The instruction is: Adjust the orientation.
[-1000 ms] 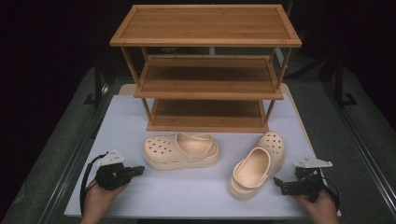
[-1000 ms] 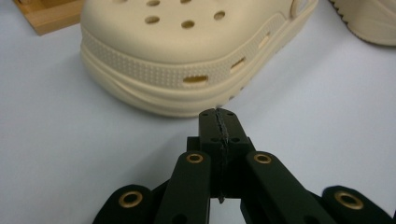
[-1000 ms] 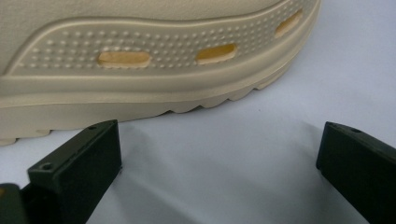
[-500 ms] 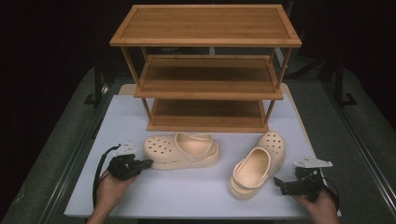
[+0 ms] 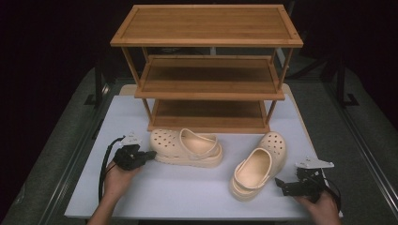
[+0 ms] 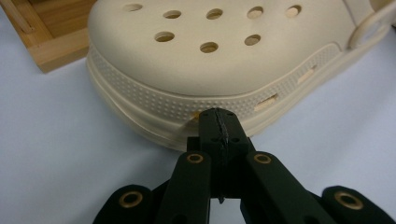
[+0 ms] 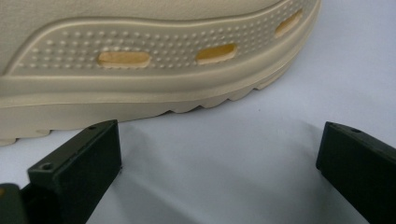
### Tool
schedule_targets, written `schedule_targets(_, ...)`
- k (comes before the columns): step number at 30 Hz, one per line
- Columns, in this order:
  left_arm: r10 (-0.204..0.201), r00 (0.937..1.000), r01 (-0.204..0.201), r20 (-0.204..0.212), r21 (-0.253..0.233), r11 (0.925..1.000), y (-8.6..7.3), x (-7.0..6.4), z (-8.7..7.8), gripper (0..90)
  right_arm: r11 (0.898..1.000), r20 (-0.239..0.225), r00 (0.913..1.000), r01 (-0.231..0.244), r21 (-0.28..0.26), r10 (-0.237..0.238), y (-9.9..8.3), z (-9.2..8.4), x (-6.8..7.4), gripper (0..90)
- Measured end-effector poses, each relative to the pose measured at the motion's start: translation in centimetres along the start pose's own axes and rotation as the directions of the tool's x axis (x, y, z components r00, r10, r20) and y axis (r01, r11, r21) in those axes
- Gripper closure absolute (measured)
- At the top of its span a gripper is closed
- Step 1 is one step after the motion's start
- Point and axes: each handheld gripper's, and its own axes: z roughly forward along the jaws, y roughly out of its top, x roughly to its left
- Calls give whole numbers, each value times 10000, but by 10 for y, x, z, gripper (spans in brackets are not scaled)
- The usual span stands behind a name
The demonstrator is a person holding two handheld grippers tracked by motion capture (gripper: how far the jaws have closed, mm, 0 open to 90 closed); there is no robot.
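Item 1: left clog (image 5: 187,148), cream foam, lying on its sole on the white table (image 5: 187,194), just in front of the rack's bottom shelf, its holed toe pointing toward the left tongs (image 5: 151,154). In the left gripper view the left tongs (image 6: 218,116) are sitting clenched, jaws pressed together with nothing between them, their tip touching or just short of the clog's (image 6: 219,60) toe rim; which, the pictures are not settling.

Item 2: right clog (image 5: 259,165), same make, lying near the table's right front, toe pointing away toward the rack, well apart from item 1. The right tongs (image 5: 280,183) are resting just beside its heel end; in the right gripper view the right tongs (image 7: 219,154) are standing released, jaws spread wide, bare table between them, the clog's (image 7: 140,60) ribbed sole edge just ahead.

Item 3: wooden shoe rack (image 5: 206,70), 3 shelves, standing at the table's far side
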Motion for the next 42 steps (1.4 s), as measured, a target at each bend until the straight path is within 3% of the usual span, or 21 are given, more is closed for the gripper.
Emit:
schedule_targets(5, -319, 9994, 321, 141, -159, 9994, 4, 8, 8, 900, 10000, -10, 10000, -4, -5, 4, 0, 0, 0, 0)
schedule_targets(10, 0, 10000, 0, 2, -79, 10000, 7, 5, 6, 900, 10000, -14, 10000, -6, 7, 6, 0, 0, 0, 0)
schedule_targets(13, -114, 9996, 127, 273, -484, 9987, 9, 3, -1, 897, 10000, -13, 10000, -7, -3, 7, 0, 0, 0, 0)
schedule_targets(16, -37, 9994, 66, 357, -799, 9968, 14, -1, -11, 837, 10000, -15, 10000, -8, -3, 8, 0, 0, 0, 0)
schedule_targets(18, 193, 9971, -106, 740, -1167, 9931, 21, -10, -19, 748, 10000, -18, 10000, -17, 5, 17, 0, 0, 0, 0)
schedule_targets(20, 305, 9960, -200, 845, -1225, 9923, 24, -14, -20, 700, 10000, -16, 10000, -10, 7, 10, 0, 0, 0, 0)
schedule_targets(22, 752, 9886, -571, 1304, -1369, 9889, 35, -28, -17, 661, 10000, -17, 10000, -16, 5, 16, 0, 0, 0, 0)
schedule_targets(23, 752, 9886, -571, 1304, -1369, 9889, 35, -28, -17, 644, 10000, -15, 10000, -10, 8, 10, 0, 0, 0, 0)
schedule_targets(26, 1335, 9748, -1089, 1785, -1413, 9840, 51, -53, -4, 631, 10000, -15, 10000, -7, -5, 7, 0, 0, 0, 0)
schedule_targets(27, 1335, 9748, -1089, 1785, -1413, 9840, 51, -53, -4, 631, 10000, -15, 10000, -7, -5, 7, 0, 0, 0, 0)
schedule_targets(30, 1859, 9591, -1590, 2133, -1372, 9777, 66, -73, 13, 633, 10000, -17, 10000, -7, -6, 7, 0, 0, 0, 0)
schedule_targets(33, 1998, 9540, -1744, 2236, -1285, 9763, 72, -81, 24, 636, 10000, -15, 10000, -9, -5, 9, 0, 0, 0, 0)
schedule_targets(36, 2174, 9448, -1922, 2450, -1228, 9736, 80, -92, 42, 636, 10000, -17, 10000, -10, -4, 10, 0, 0, 0, 0)
schedule_targets(40, 2164, 9400, -1940, 2636, -1083, 9750, 84, -97, 58, 636, 10000, -20, 10000, -15, -10, 15, 0, 0, 0, 0)
schedule_targets(42, 2215, 9364, -2020, 2723, -981, 9745, 84, -99, 63, 705, 10000, -22, 10000, -12, -12, 12, 0, 0, 0, 0)
